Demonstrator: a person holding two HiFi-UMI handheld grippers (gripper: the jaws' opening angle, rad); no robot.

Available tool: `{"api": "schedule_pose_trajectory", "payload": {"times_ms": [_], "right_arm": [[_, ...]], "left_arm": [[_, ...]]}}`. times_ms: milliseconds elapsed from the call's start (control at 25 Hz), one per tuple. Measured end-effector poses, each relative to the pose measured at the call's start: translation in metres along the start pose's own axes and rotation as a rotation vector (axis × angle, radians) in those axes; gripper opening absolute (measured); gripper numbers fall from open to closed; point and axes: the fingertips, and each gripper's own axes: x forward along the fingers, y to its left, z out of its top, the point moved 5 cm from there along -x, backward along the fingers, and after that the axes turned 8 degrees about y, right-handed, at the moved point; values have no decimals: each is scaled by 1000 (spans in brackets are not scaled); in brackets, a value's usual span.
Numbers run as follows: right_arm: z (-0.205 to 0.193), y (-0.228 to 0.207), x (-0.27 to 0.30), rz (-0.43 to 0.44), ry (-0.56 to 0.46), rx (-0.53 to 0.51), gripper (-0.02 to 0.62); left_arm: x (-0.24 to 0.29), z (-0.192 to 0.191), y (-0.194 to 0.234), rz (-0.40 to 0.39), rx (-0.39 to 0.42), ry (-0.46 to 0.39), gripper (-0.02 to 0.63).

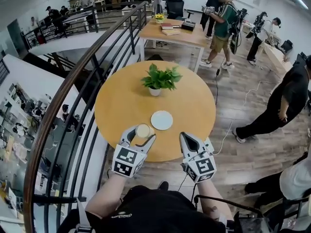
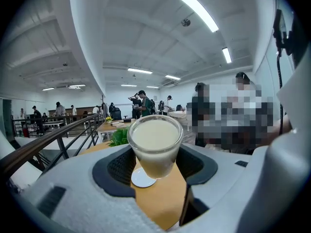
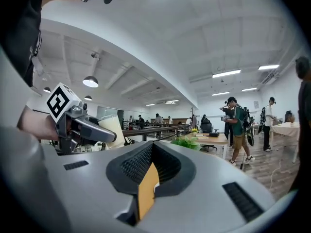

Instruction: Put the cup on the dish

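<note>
wood floor (image 1: 252, 154), dark railing (image 2: 43, 142), ceiling strip lights (image 2: 199, 11)

Bright, even indoor light throughout, all from overhead.

Left gripper view: ceiling strip light (image 2: 198, 11) at 1 o'clock is blown out to pure white. The white ceiling bounces the light. The cup (image 2: 154, 144) at centre is sharp, with thin highlights along the rim.

Right gripper view: pendant lamp (image 3: 91, 81) glows at 10 o'clock. The grey shell of the right tool (image 3: 151, 149) is soft, close to the lens.

Head view: worktop (image 1: 121, 110) is evenly lit, with shadows faint and short. Some sheen on the floorboards at 3 o'clock.

Strong fisheye in all three: railing (image 1: 74, 79) bows at 9 o'clock, and the corners vignette to black. No motion blur noted.
</note>
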Motion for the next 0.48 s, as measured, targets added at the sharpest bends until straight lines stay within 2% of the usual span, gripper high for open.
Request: {"api": "schedule_pose_trajectory", "payload": {"times_ms": [240, 480], "right_arm": [[-7, -32, 17, 7, 16, 11, -3], [5, -36, 38, -8, 7, -10, -3]], "left_arm": [[36, 3, 1, 2, -4, 18, 259], [52, 17, 11, -15, -16, 0, 259]]}}
